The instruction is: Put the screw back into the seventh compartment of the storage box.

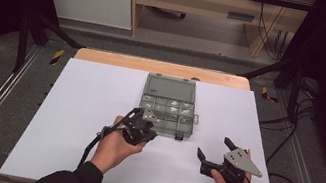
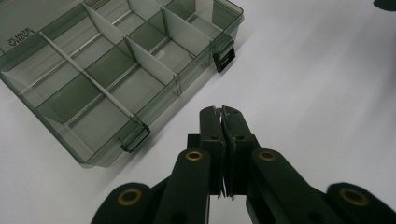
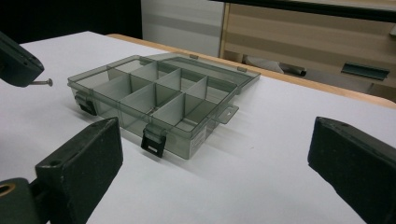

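Left gripper clamped on what looks like a small nail near the organizer box, ready for sorting; right gripper agape beside it.

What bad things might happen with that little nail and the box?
The left gripper pinches a thin nail only at its jaw tips, so it might slip out and roll across the white table. The organizer box has small compartments, so the nail may land in the wrong one or bounce off a divider.
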A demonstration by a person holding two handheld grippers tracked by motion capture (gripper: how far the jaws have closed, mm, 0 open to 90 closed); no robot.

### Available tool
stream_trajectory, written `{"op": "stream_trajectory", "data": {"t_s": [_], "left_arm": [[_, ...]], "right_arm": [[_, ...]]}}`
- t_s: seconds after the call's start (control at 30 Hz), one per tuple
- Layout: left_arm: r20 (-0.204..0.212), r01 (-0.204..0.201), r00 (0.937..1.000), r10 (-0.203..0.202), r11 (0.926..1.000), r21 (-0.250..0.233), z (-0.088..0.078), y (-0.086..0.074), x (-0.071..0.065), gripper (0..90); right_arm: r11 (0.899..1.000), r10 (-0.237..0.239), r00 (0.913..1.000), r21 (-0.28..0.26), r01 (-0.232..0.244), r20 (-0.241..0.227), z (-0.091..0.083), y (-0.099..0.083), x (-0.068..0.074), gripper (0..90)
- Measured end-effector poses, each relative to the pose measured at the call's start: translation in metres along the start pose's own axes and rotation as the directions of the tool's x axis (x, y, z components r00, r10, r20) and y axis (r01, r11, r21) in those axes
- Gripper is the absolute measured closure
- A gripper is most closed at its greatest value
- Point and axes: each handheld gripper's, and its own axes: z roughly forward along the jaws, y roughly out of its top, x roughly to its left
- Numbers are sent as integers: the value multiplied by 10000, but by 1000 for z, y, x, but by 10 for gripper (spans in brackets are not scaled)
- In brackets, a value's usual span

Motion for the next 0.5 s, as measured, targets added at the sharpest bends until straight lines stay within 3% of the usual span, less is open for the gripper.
{"op": "stream_trajectory", "data": {"t_s": [0.5], "left_arm": [[-76, 32, 10000, -36, 9990, -457, 14, 28, -3, 883]], "right_arm": [[9999, 125, 9999, -4, -125, 56, -1, 0, 0, 32]]}}
